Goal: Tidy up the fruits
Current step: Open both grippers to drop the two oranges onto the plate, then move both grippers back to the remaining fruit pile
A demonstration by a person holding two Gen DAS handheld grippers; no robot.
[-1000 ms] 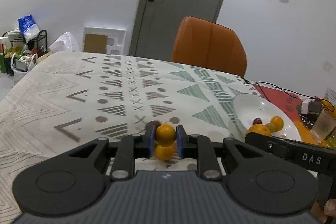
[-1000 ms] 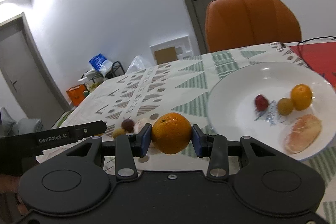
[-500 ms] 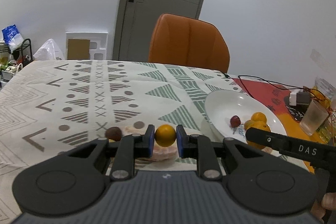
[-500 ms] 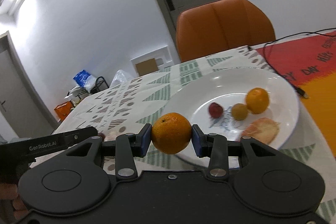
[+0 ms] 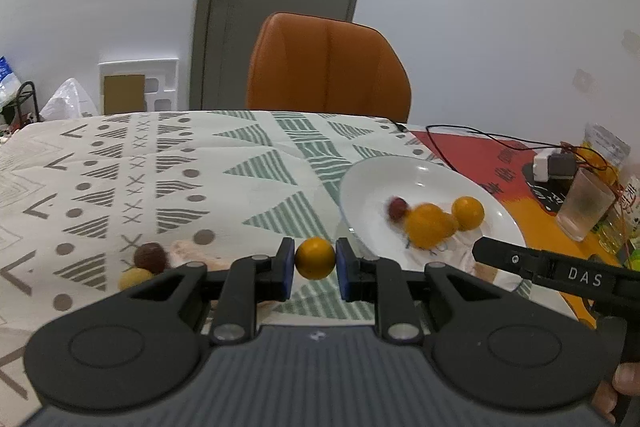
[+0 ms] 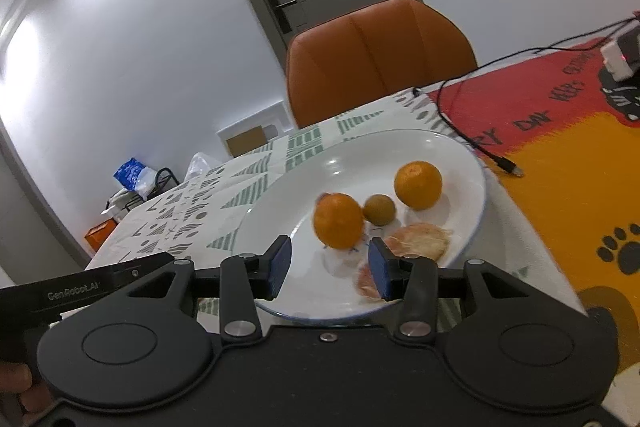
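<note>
White plate [image 6: 460, 163] already carrying most of the fruit: blurred orange [image 6: 338, 220] just ahead of the right hand-held gripper [image 6: 329, 266], whose jaws stand apart and empty; whether resting or mid-drop, cannot tell. Beside it a small greenish fruit [image 6: 379, 209], a second orange [image 6: 418, 185] and peeled segments [image 6: 418, 239]. Left hand-held gripper [image 5: 316, 261] clamped on a small orange ball [image 5: 315, 258], poised over the worktop [image 5: 240, 163] just short of the plate rim [image 5: 360, 179]. Left on the cloth: a dark red fruit [image 5: 150, 257] touching a yellow one [image 5: 134, 278]. Risks, as a judgement: round fruit rolling across the shallow plate and over its edge if released from height; the ball landing on the rim or knocking the crowded pieces if let go too early; the two hand-held grippers colliding over the plate. Readable writing: "DAS" [image 5: 585, 277] on the right unit, "GenRobot.AI" [image 6: 74, 291] on the left, partial dark lettering on the red mat [image 6: 532, 115].
</note>
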